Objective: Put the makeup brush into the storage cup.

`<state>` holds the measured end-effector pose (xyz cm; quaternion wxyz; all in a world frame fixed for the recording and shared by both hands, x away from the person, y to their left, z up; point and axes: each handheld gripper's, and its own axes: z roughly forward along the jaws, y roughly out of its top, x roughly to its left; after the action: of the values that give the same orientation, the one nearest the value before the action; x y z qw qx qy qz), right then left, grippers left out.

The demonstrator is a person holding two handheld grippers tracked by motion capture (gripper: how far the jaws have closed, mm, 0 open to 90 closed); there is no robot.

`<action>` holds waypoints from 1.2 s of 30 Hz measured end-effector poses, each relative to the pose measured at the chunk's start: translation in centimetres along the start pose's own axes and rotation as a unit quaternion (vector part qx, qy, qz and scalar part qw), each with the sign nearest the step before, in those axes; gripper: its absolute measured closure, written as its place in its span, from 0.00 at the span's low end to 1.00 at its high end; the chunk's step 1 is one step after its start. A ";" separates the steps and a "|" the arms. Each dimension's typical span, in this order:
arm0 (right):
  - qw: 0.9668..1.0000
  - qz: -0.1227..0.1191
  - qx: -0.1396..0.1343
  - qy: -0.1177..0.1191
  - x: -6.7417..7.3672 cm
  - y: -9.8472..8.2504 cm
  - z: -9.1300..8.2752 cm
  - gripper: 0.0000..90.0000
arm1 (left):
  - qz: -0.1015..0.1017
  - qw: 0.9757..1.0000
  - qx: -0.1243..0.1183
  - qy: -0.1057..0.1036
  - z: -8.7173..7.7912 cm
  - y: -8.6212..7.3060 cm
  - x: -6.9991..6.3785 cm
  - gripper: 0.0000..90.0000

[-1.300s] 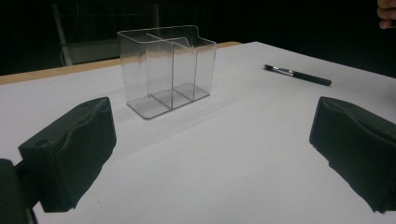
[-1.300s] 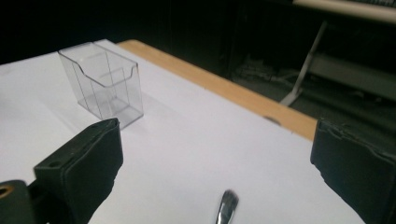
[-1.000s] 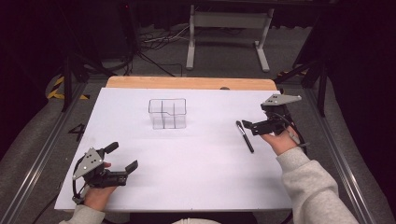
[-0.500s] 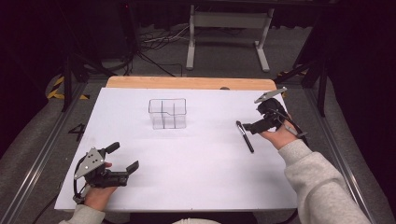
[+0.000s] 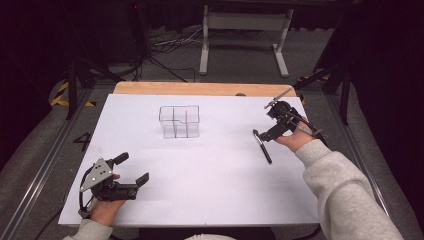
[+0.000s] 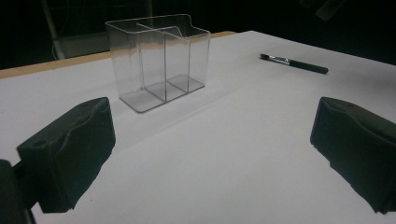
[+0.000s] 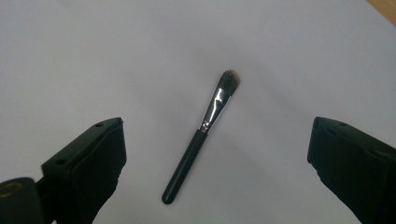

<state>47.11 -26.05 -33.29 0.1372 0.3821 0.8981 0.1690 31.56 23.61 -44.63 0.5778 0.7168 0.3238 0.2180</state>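
White worktop (image 5: 210, 200) in front of me, wooden strip along its far edge. Clear plastic organiser box with inner dividers (image 5: 179, 121) stands upright near the far middle, empty, well apart from both my grippers. Beyond the worktop: grey floor, cables, a white metal stand. Nothing sits between my right gripper and the brush; nothing between my left gripper and the box either.

Small black-handled makeup brush with silver ferrule and dark bristles (image 5: 262, 145) lies flat on the right side of the worktop, well right of the box. In the high view its long axis runs near-to-far with a slight slant. In my right gripper view (image 7: 201, 135) bristles point up and slightly right, handle end toward me, between the two jaws but not touched.

My right gripper (image 5: 272, 131) hovers just above and beside the brush, jaws spread wide, holding nothing. My left gripper (image 5: 134, 170) is at the near left corner of the worktop, jaws also wide apart, empty, aimed toward the box (image 6: 159, 60); the brush (image 6: 294, 63) shows far off to its right.
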 end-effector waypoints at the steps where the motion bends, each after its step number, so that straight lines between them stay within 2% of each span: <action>1: 1.000 0.002 0.004 0.001 -0.1 0.1 0.1 0.06 | 0.002 1.000 0.001 -0.001 0.0 0.0 0.0 0.01; 9: 0.999 0.022 0.033 0.009 -1.0 0.6 0.8 0.08 | 0.001 1.000 0.003 -0.002 0.0 0.0 0.0 0.01; 18: 0.998 0.039 0.043 0.020 -1.5 0.2 1.7 0.14 | 0.005 1.000 0.003 0.002 0.0 0.0 0.0 0.01; 22: 0.997 0.047 0.050 0.024 -1.6 -0.2 2.7 0.15 | 0.004 1.000 0.004 0.003 0.0 0.0 0.0 0.01; 27: 0.997 0.047 0.064 0.023 -1.6 -0.3 3.8 0.15 | 0.005 1.000 0.004 0.003 0.0 0.0 0.0 0.01; 36: 0.996 0.046 0.072 0.025 -1.4 -0.9 5.2 0.16 | 0.005 1.000 0.004 0.003 -0.1 0.0 0.0 0.01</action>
<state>49.42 -26.59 -38.25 0.0790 0.4274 0.8926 0.1198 31.52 23.68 -44.58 0.5727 0.7202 0.3226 0.2219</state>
